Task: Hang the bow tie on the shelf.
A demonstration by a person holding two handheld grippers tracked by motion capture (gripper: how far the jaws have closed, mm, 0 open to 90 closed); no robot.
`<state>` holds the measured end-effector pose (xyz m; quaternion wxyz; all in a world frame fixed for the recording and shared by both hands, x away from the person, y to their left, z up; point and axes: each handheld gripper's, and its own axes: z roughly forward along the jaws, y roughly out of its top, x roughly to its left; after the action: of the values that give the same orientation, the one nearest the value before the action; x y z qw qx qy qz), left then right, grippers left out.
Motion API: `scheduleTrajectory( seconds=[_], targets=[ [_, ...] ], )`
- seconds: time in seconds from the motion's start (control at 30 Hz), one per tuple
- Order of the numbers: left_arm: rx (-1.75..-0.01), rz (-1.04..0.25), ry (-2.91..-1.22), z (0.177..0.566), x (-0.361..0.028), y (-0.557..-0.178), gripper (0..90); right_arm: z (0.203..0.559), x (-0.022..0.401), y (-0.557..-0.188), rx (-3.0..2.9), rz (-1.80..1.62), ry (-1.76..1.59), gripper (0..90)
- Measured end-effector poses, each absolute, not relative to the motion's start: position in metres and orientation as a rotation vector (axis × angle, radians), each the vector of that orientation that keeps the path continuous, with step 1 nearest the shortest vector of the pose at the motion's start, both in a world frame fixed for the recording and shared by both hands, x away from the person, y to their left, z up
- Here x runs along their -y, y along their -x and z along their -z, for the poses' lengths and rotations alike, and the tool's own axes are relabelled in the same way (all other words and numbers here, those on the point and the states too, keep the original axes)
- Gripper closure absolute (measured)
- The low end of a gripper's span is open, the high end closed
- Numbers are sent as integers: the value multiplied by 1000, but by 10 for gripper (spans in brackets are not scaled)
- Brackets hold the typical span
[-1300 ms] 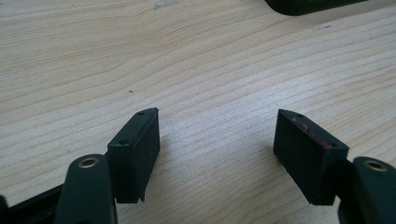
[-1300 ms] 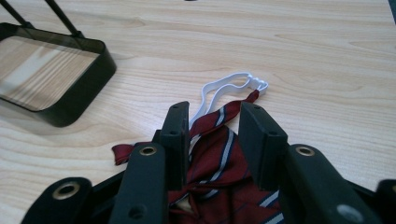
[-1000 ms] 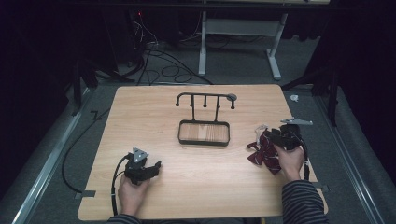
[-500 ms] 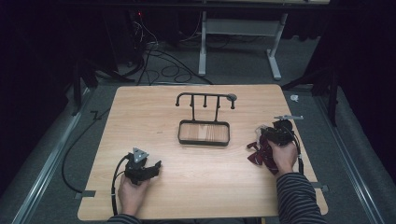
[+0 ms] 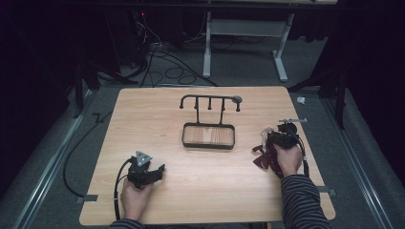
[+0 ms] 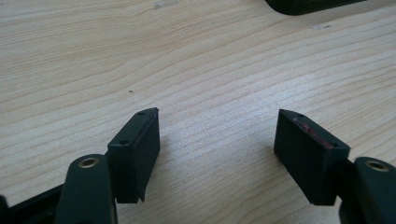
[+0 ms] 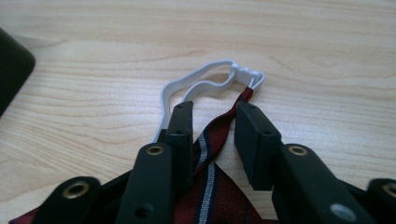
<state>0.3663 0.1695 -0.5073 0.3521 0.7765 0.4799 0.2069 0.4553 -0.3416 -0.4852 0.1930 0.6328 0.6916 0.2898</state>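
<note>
Where cables trail, pale wooden table (image 5: 143, 109).

The desk (image 5: 157, 119) is light brown wood with thin darker lines of grain running across it. The rack (image 5: 208, 121) in the middle of the desk is black, and the bottom of its tray is the same light wood. The tie (image 7: 210, 186) by the right edge of the desk is dark red with stripes of dark blue and white. Its loop (image 7: 196, 84) is white. The left gripper (image 6: 217, 140) is black, with a grey plate on top. The right gripper (image 7: 212, 135) is black too, with small gold rings. The person's sleeve (image 5: 303, 202) by the near edge has thin dark and grey stripes. The floor (image 5: 47, 157) is dark grey.
</note>
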Motion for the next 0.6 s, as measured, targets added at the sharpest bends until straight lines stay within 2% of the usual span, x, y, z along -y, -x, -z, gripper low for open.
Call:
scheduleTrajectory(
  seconds=[0.27,0.6],
  targets=[
    [-1242,-535,-2009,507,-169,-366,318,487,338,-455,-1974,-745,-1728,887],
    [-1241,-535,-2007,507,-170,-366,318,482,335,-450,-1975,-780,-1692,900]
  ],
)
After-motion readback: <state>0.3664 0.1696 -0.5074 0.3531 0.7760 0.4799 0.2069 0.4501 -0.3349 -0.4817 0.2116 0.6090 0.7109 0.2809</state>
